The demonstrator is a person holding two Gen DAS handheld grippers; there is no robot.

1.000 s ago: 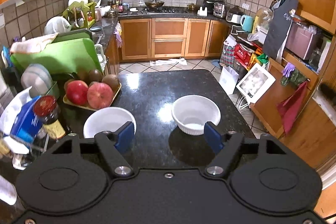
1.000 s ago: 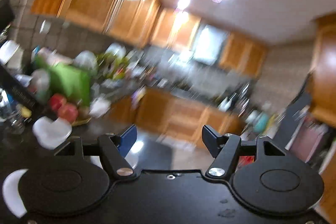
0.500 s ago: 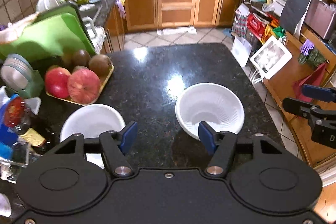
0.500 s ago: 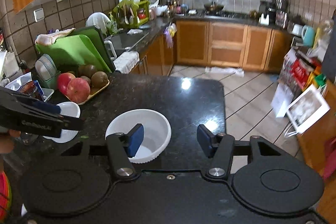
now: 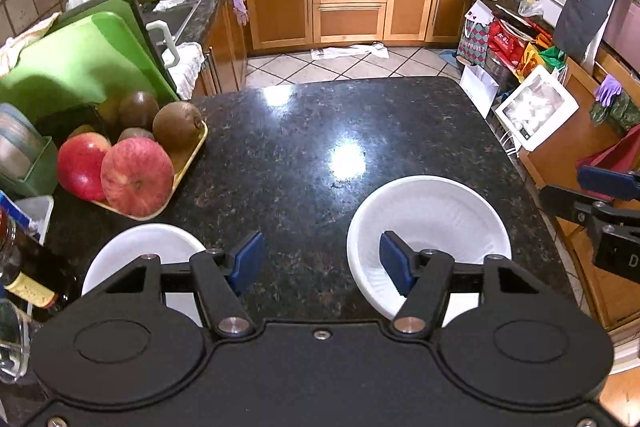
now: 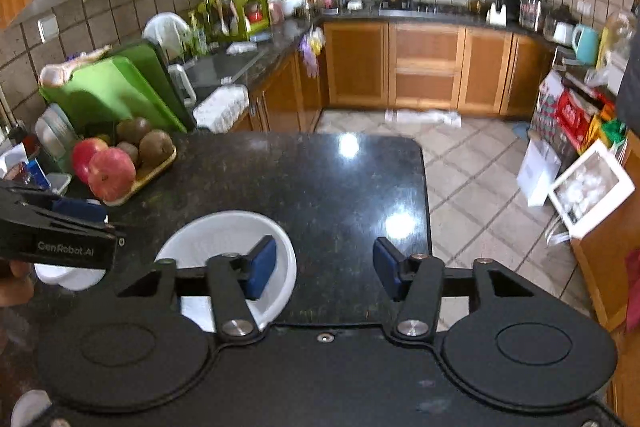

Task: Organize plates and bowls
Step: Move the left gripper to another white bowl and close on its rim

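Two white bowls sit on the black granite counter (image 5: 320, 131). The larger bowl (image 5: 432, 215) is at the right front, and it also shows in the right wrist view (image 6: 224, 239). The smaller bowl (image 5: 140, 247) is at the left front, partly hidden behind my left gripper. My left gripper (image 5: 320, 261) is open and empty above the counter between the two bowls. My right gripper (image 6: 324, 267) is open and empty, its left fingertip over the larger bowl. It also appears at the right edge of the left wrist view (image 5: 600, 199).
A yellow tray of apples and kiwis (image 5: 132, 163) stands at the counter's left. A green cutting board and dish rack (image 5: 76, 67) are behind it. A bottle (image 5: 24, 267) stands at the near left. Boxes and bags (image 5: 532, 107) crowd the floor on the right.
My left gripper has moved down and forward, so both bowls now lie closer under it. My right gripper has swung down from the ceiling to face the counter and the larger bowl.
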